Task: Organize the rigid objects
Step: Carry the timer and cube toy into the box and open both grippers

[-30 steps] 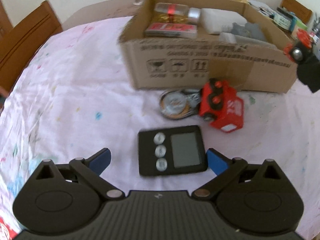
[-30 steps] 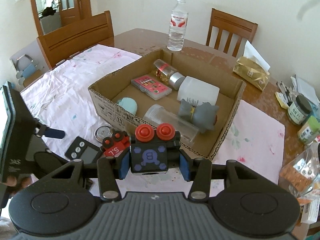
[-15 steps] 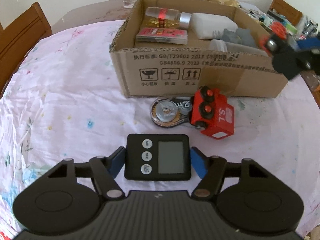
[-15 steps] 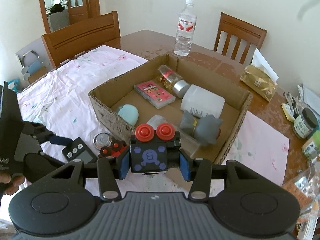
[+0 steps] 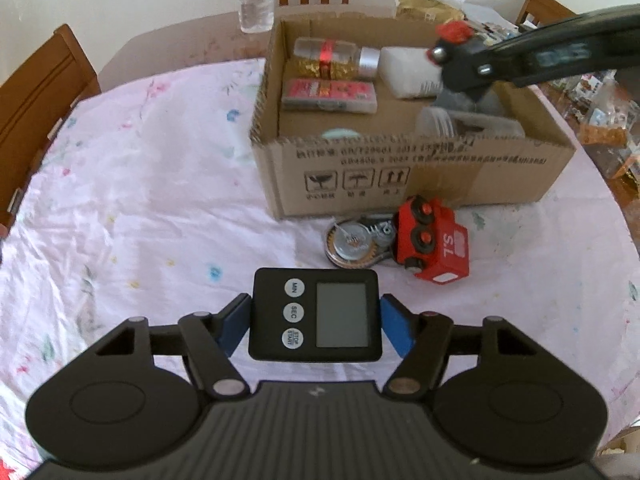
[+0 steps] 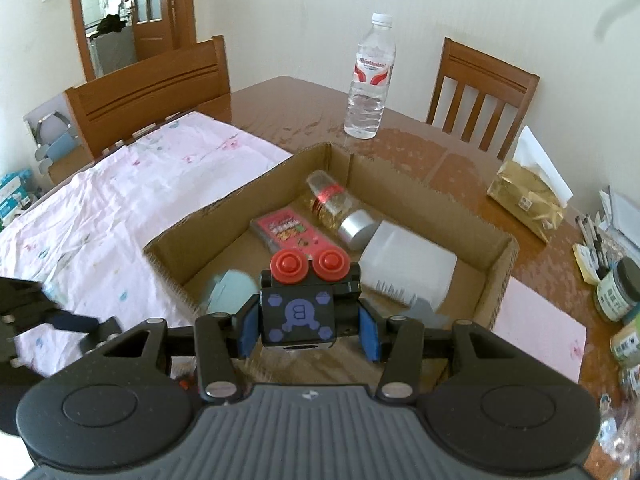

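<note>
My left gripper (image 5: 316, 322) has just been closing, and its blue pads (image 5: 234, 330) now pinch the black digital timer (image 5: 314, 314) by its two short sides. The timer sits face up between them, on the near side of the cardboard box (image 5: 400, 176), over the pink floral cloth (image 5: 140, 184).

Just in front of the box's near wall a red toy truck (image 5: 434, 246) lies on its side, touching a round metal tape measure (image 5: 352, 242) at its left.

My right gripper (image 6: 308, 326) is clamped on a black toy block with two red knobs (image 6: 298, 304), pads tight against both sides. I see that block hanging above the box's open top, over its near right part; in the left wrist view the same gripper (image 5: 452, 66) reaches in over the box from the right.

Inside the box lie a clear jar with a silver cap (image 6: 340, 210) along the far wall, a pink flat case (image 6: 290, 232) just in front of it, a white container (image 6: 408, 270) to the right, and a pale blue round thing (image 6: 232, 290) against the near wall.

Beyond the box's far wall a water bottle (image 6: 370, 80) stands upright on bare table (image 6: 288, 108).
</note>
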